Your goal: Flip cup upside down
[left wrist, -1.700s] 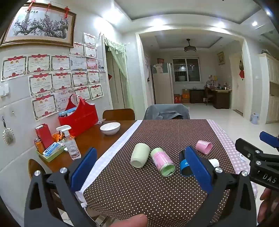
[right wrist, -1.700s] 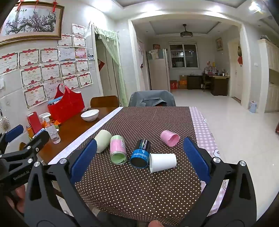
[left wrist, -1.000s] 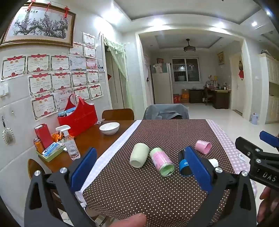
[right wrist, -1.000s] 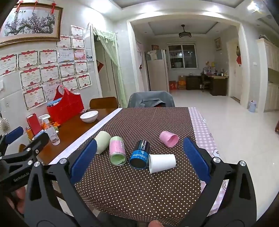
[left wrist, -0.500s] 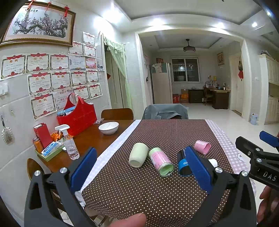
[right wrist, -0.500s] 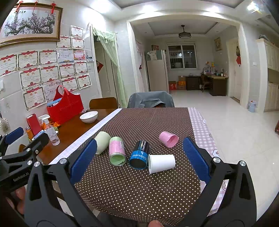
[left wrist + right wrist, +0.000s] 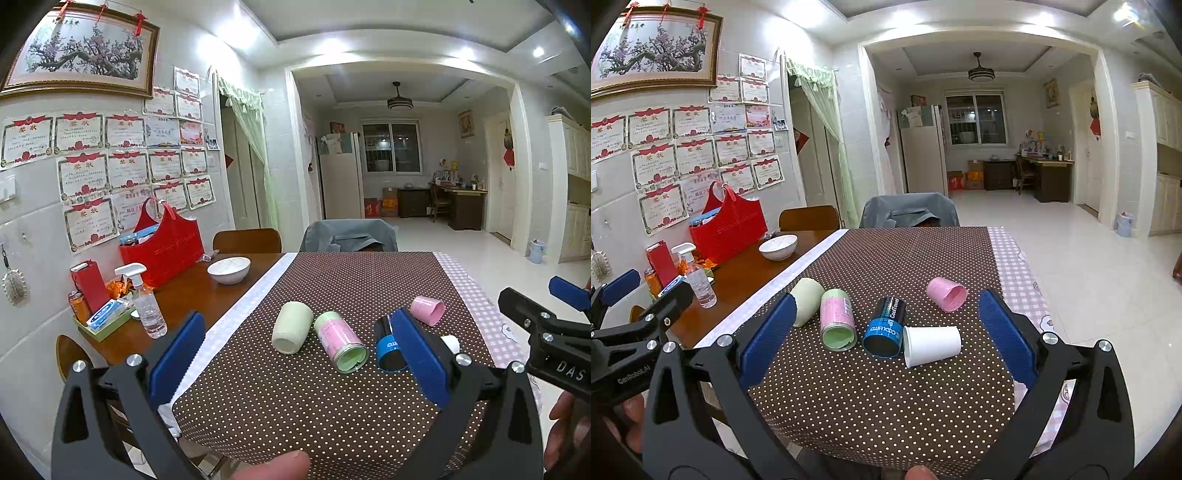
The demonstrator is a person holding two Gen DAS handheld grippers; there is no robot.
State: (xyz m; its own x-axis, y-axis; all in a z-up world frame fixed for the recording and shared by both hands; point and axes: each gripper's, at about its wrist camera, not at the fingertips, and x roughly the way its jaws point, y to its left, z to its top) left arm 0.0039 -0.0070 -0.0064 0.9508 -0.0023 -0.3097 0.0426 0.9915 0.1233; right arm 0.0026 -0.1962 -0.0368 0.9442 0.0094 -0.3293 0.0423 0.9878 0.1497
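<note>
your right view shows the whole white cup [image 7: 931, 345]; your left gripper [image 7: 295, 350] hides most of it. both your grippers, right gripper [image 7: 884, 334] too, are spread wide and hold nothing.

My two wrist views sit side by side at the near end of the tabletop [image 7: 332, 406], both facing down its length toward the far room. The left one sits further left; the right hand-held gripper [image 7: 554, 332] shows at its edge. Both share the five lying cups [image 7: 886, 325] and the red bag [image 7: 731, 225].
</note>
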